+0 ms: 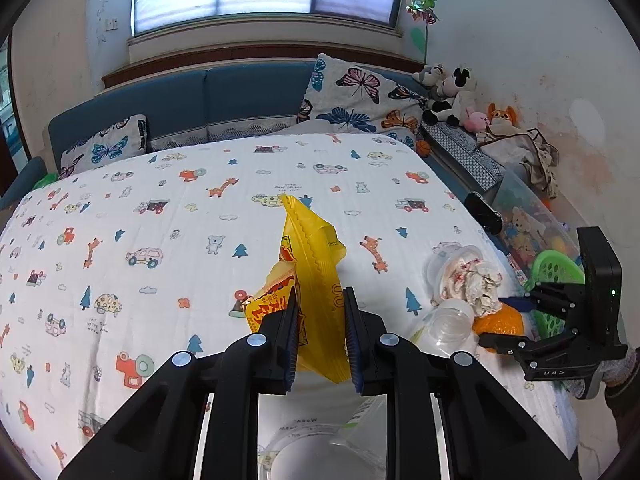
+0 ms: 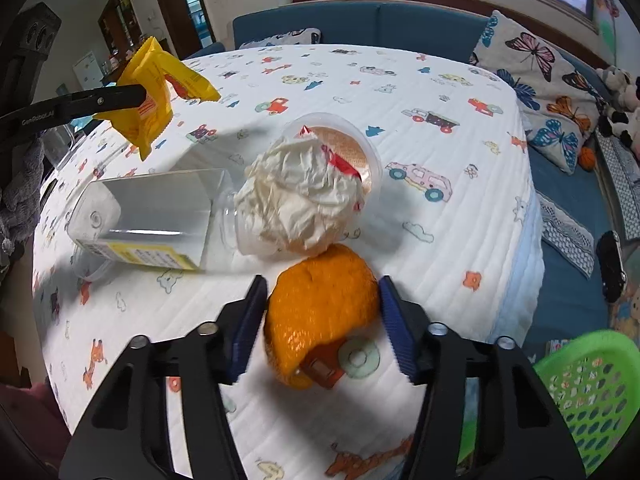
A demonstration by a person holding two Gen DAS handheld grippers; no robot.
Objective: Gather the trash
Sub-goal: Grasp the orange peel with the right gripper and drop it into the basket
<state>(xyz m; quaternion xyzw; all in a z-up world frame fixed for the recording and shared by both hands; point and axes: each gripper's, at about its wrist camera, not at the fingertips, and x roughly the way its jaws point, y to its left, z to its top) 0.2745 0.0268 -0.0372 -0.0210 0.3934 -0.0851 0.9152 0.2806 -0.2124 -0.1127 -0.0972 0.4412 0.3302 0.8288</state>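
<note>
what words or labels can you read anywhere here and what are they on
"GenRobot.AI": white lettering on the black arm of the left gripper, read in the right wrist view.
Yellow snack wrapper: red print, too distorted to read.
Clear plastic bottle: yellow label, print too small.
Bedsheet: small captions by the cartoons, too blurred.
Right gripper: pale mark on its body, mirrored and unclear.

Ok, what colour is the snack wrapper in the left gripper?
Yellow wrapper with red print, clearest from the right wrist.
</note>
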